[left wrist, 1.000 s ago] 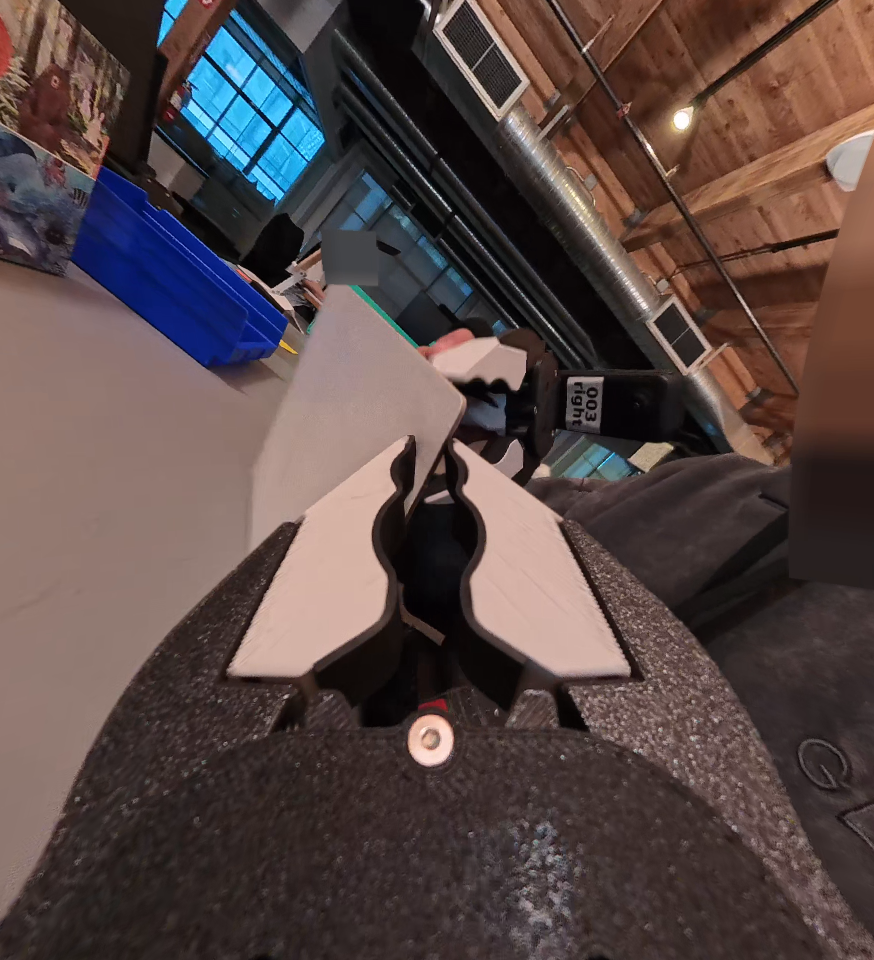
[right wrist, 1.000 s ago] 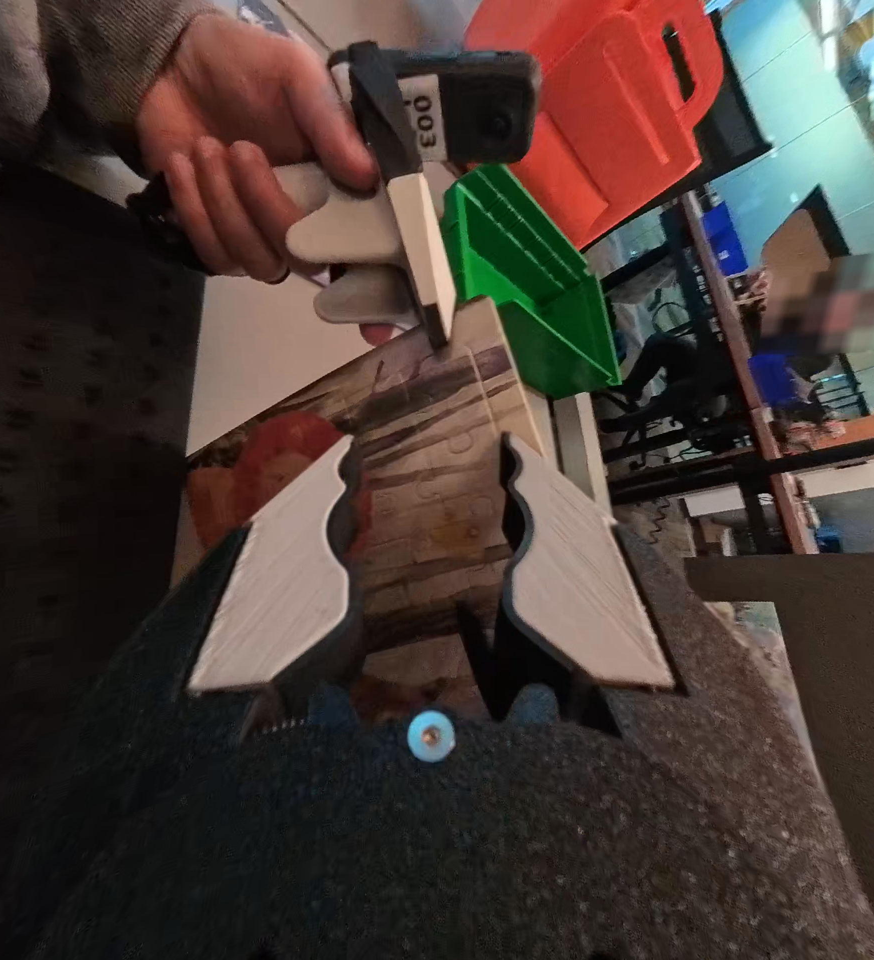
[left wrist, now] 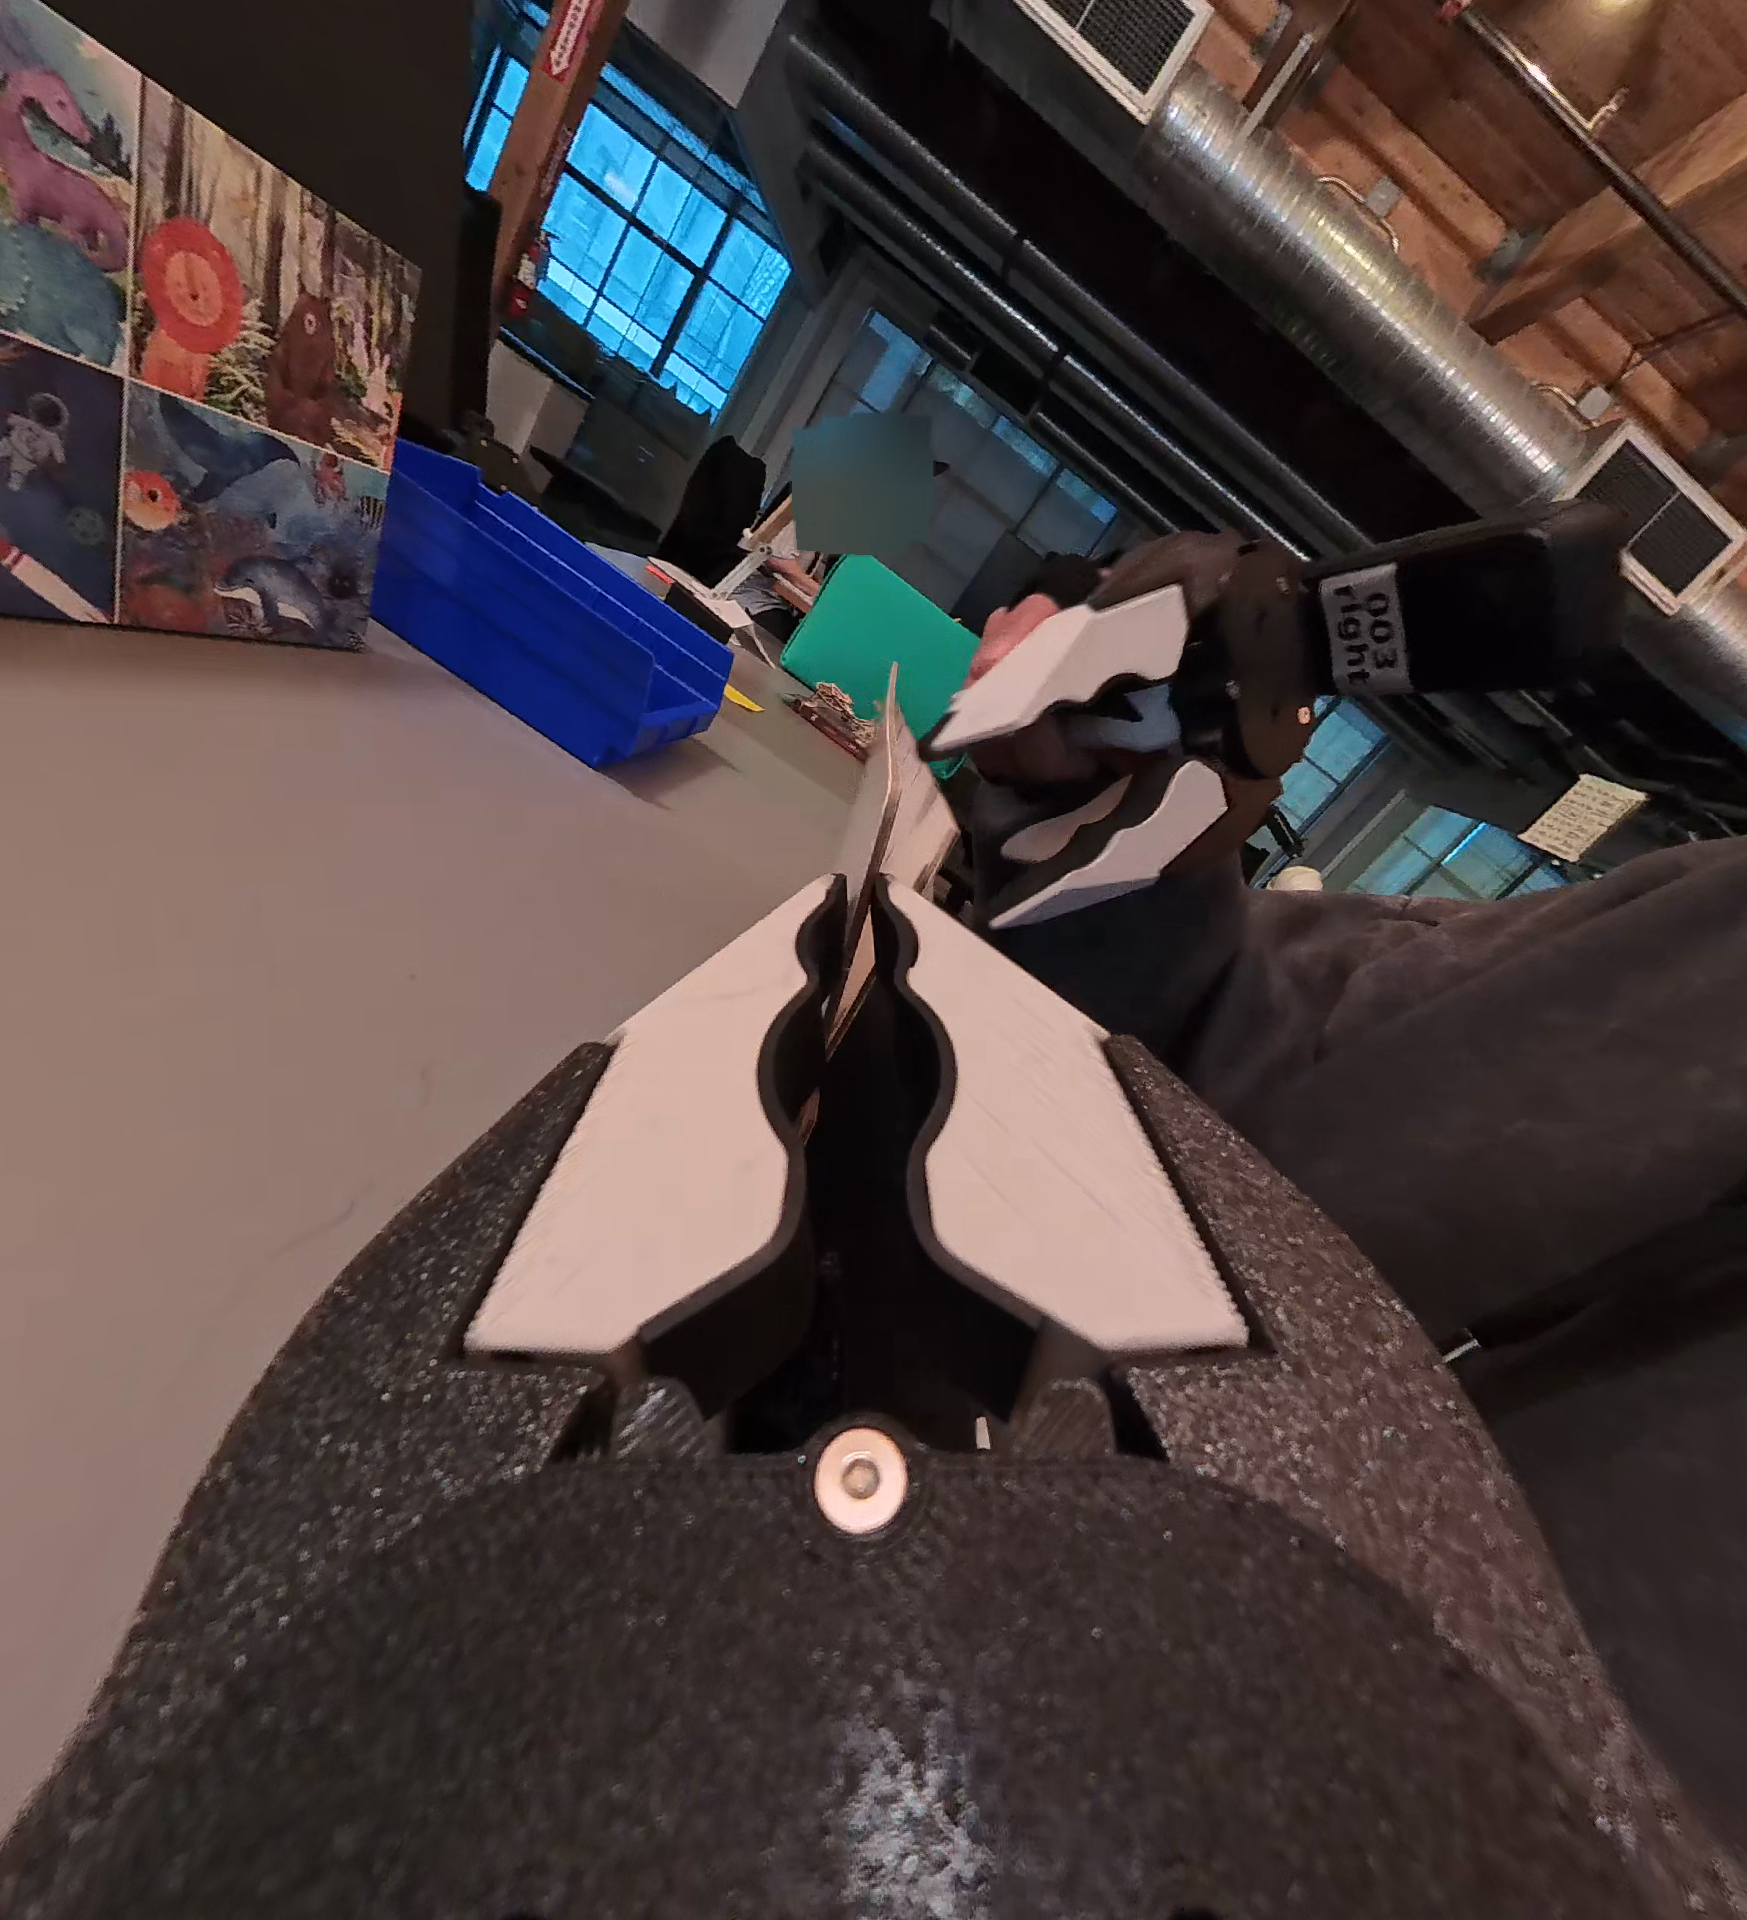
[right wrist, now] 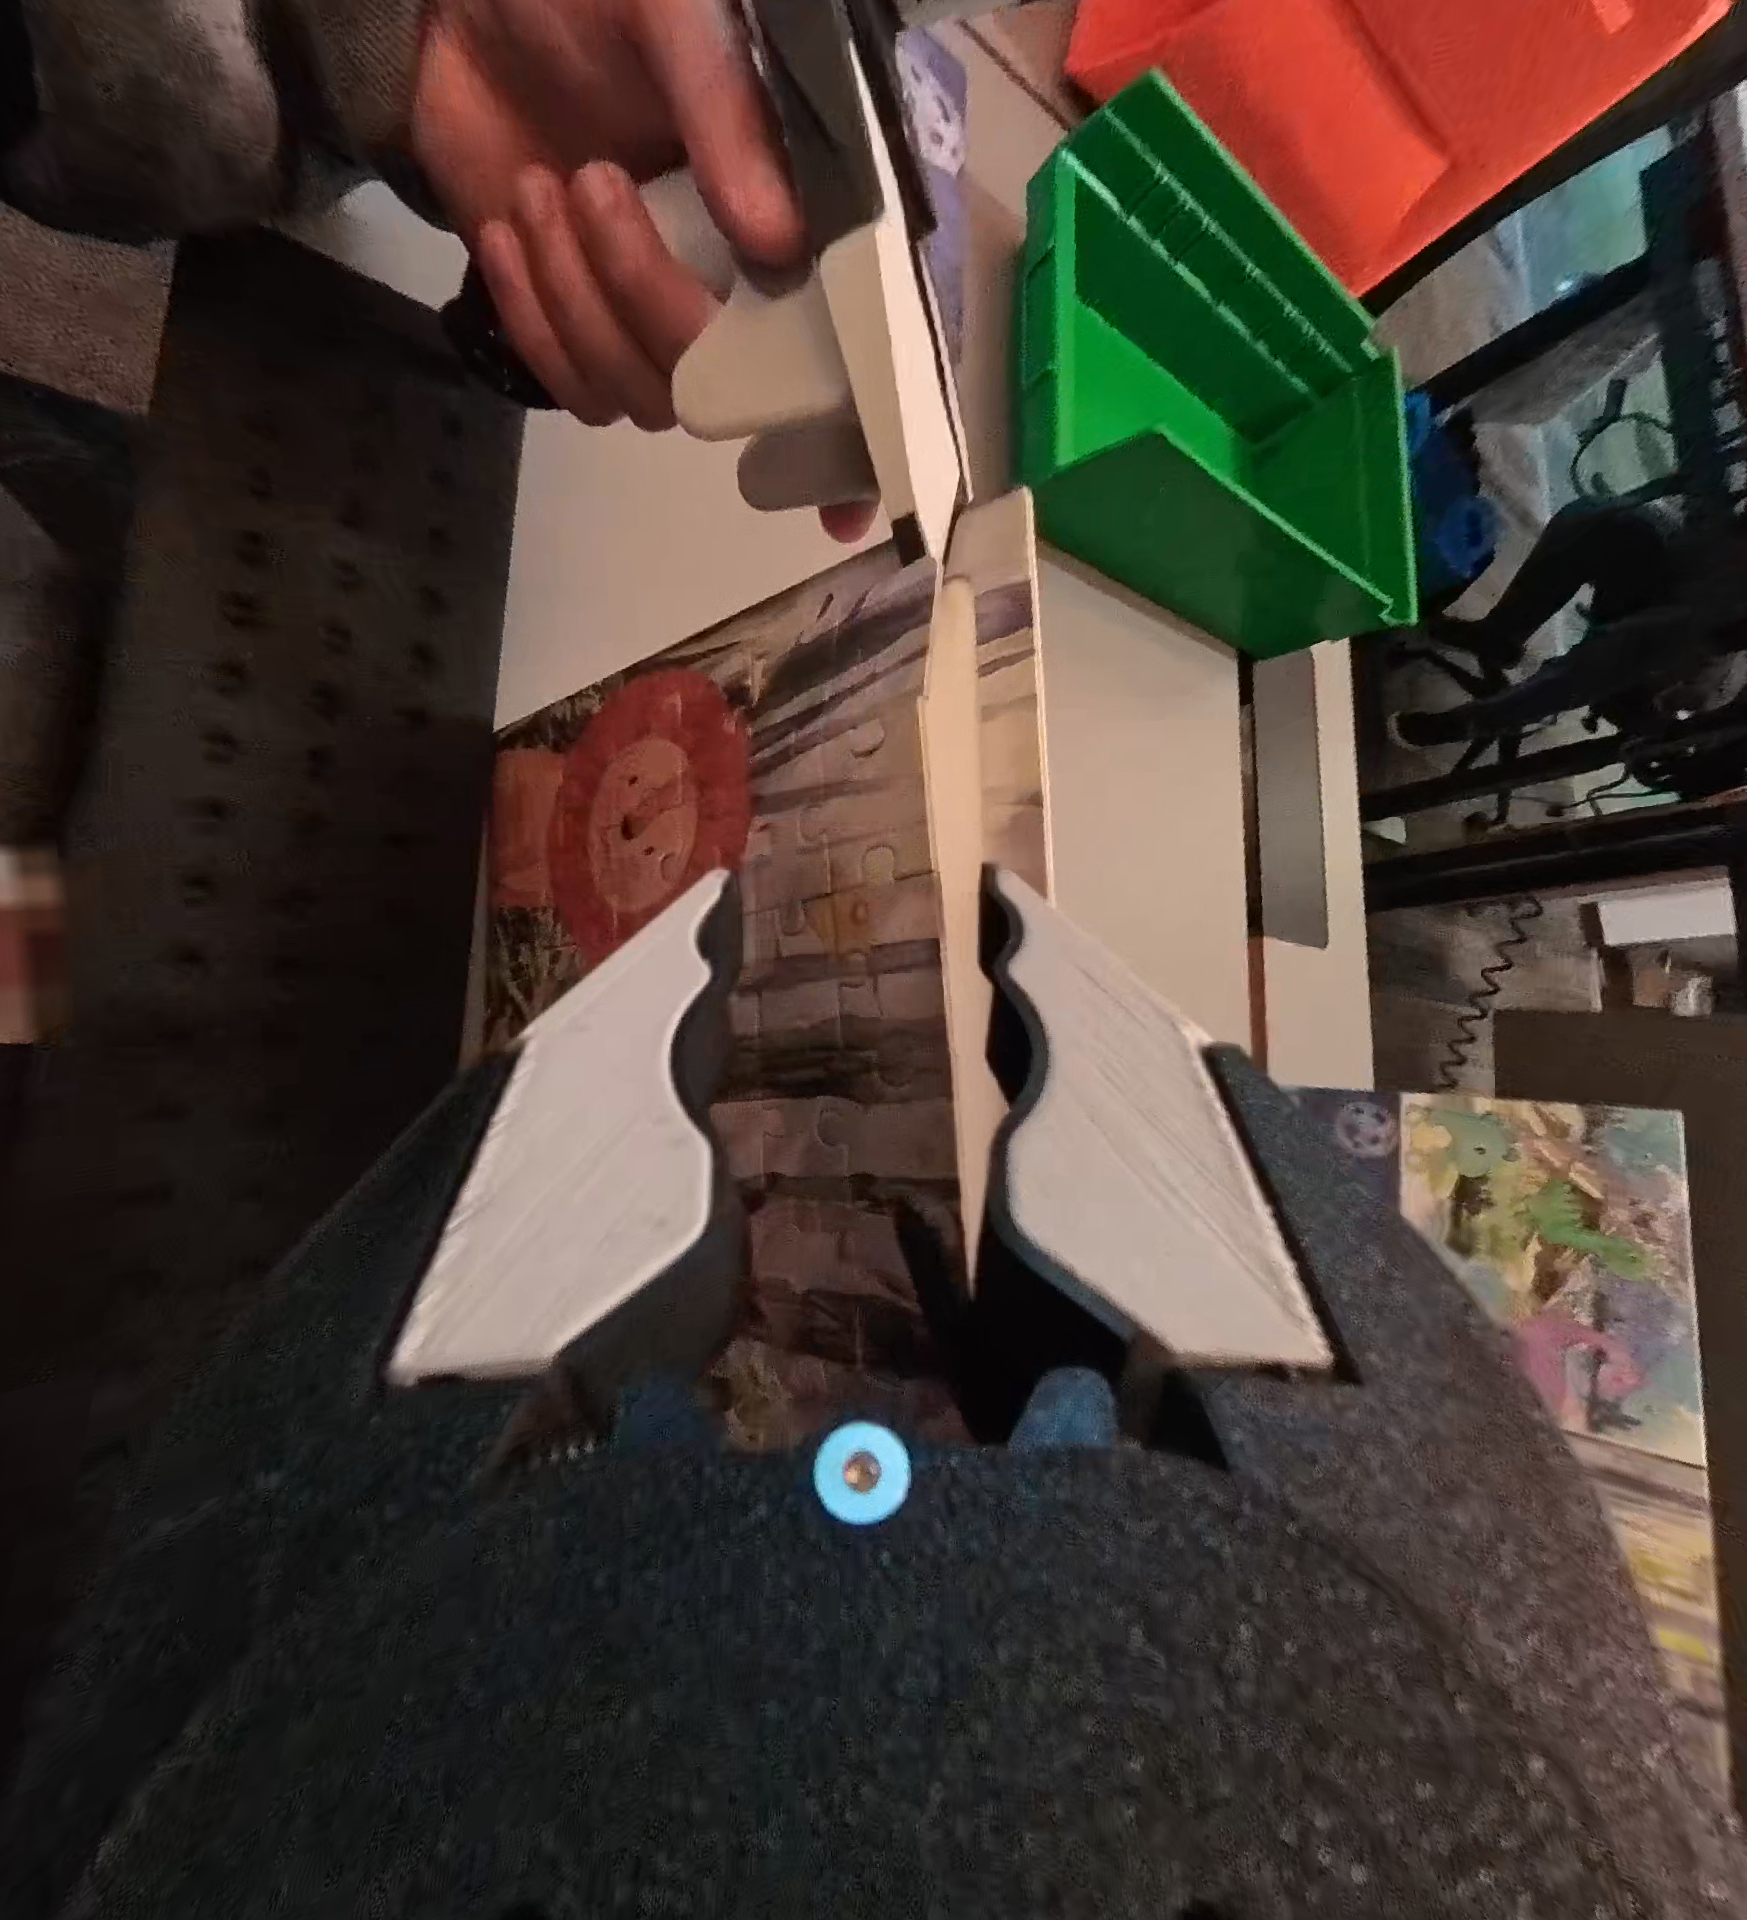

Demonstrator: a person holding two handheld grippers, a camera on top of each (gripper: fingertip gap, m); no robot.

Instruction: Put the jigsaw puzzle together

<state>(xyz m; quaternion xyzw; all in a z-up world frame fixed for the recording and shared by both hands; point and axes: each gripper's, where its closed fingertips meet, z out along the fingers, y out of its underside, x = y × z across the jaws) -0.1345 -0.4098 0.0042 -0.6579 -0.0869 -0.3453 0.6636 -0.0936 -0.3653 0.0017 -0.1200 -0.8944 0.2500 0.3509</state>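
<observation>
My left gripper (left wrist: 858, 894) is shut on a thin section of joined puzzle pieces (left wrist: 895, 790), which I see edge-on and upright. In the right wrist view the left gripper (right wrist: 936, 525), held by a hand (right wrist: 599, 208), pinches the far end of that section (right wrist: 957, 935). The section runs between the jaws of my open right gripper (right wrist: 858, 894), close to the right finger. The rest of the assembled puzzle (right wrist: 661, 821), with a red lion picture, lies to the left of it. The right gripper (left wrist: 973, 831) also shows open in the left wrist view, beside the section.
The puzzle box (left wrist: 152, 343) with its picture panels stands at the back of the grey table (left wrist: 225, 935), next to a blue bin (left wrist: 536, 623). A green bin (right wrist: 1212, 416) and an orange container (right wrist: 1368, 125) sit beyond the puzzle. The box picture also shows in the right wrist view (right wrist: 1534, 1299). My right fingertips sit around 7 centimeters from my left ones.
The left gripper has turned the puzzle section from a tilted flat pose to upright on edge. The right gripper has moved in, still open, with the section now between its fingers.
</observation>
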